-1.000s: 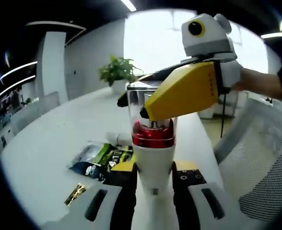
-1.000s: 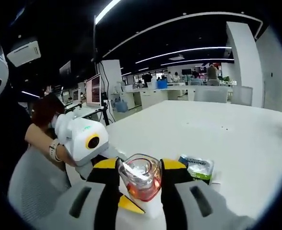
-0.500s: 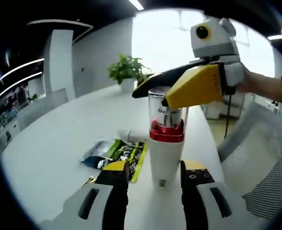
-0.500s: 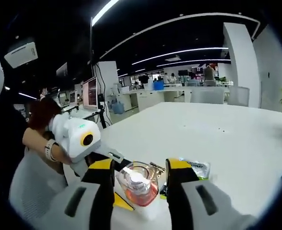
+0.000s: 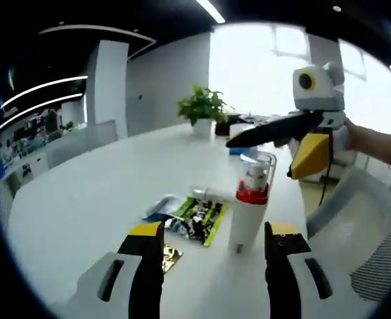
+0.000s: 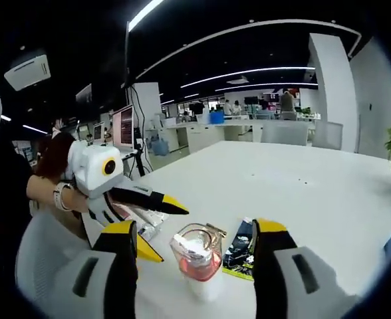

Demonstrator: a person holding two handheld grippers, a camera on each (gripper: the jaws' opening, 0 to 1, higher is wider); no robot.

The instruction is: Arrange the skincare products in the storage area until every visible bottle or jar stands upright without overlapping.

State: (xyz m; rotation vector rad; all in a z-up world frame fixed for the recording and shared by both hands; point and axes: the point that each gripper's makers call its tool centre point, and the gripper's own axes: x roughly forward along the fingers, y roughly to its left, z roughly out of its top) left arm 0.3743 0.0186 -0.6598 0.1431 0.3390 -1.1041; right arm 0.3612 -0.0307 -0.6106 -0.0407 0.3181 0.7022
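A white pump bottle [image 5: 249,211] with red collar and clear cap stands upright on the white table [image 5: 82,206], between the wide-open, empty jaws of the left gripper [image 5: 212,246]; the right gripper [image 6: 192,242], likewise spread and empty, flanks it [image 6: 199,266]; sachets [image 5: 185,216] lie just beside.

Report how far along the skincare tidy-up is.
Done: the pump bottle stands upright on the white table, apart from both open grippers, left and right. In hand: nothing. Left: the white tube lies flat beside the sachets.
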